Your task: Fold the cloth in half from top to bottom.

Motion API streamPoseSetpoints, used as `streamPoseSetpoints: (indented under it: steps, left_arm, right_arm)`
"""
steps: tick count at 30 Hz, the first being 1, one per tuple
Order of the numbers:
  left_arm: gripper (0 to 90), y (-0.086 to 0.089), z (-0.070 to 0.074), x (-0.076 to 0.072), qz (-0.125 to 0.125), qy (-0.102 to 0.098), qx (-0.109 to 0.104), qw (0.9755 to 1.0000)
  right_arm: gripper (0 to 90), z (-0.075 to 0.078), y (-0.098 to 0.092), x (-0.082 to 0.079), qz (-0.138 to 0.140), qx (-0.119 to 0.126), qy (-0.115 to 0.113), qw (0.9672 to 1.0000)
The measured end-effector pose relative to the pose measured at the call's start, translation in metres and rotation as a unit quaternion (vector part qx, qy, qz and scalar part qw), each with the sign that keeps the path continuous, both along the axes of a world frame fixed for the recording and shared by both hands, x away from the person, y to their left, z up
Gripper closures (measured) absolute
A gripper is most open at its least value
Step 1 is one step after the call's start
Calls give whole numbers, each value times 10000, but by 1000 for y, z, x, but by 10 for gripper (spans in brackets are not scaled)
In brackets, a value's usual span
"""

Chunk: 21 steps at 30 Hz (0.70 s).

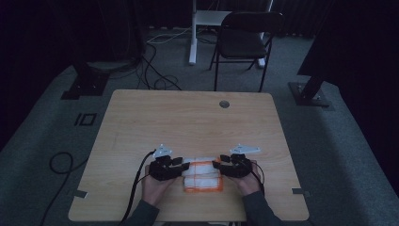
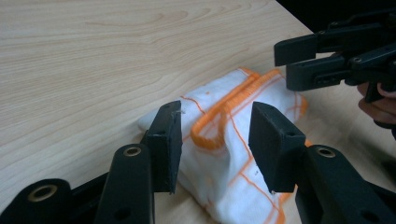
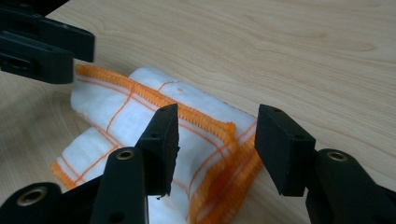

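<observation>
One folded cloth (image 1: 202,175), white with orange edging, lay near the desk's (image 1: 188,117) front edge, its ends partly hidden by two hand-held grippers. The left hand-held gripper (image 2: 215,140) stood spread around one end, pads clear; the right hand-held gripper (image 3: 217,144) likewise, untouching.

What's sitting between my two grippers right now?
The folded white cloth with orange trim lies between the left gripper and right gripper, seen in the high view; both sets of jaws stand open around its ends.
</observation>
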<state>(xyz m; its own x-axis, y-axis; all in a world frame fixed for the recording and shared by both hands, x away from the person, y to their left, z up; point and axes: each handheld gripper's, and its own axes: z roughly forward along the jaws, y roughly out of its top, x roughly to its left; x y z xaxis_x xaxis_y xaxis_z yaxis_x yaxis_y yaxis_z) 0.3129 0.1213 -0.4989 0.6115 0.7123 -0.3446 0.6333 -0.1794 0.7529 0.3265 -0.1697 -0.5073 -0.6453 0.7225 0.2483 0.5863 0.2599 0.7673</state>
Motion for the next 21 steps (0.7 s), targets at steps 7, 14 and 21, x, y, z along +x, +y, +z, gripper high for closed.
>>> streamPoseSetpoints:
  steps: [7, 14, 21]
  left_arm:
    - [634, -4, -6, 8, 116, 231, -166, 9995]
    - [764, -8, -10, -2, -123, 280, -89, 9995]
    - [784, -2, -12, -15, -226, 300, -39, 9993]
  right_arm:
    - [542, -8, 10, 10, 211, 44, 383, 9990]
    - [724, -6, 7, 1, 396, 87, 336, 9986]
    - [702, 2, -2, -13, 407, 234, 83, 9989]
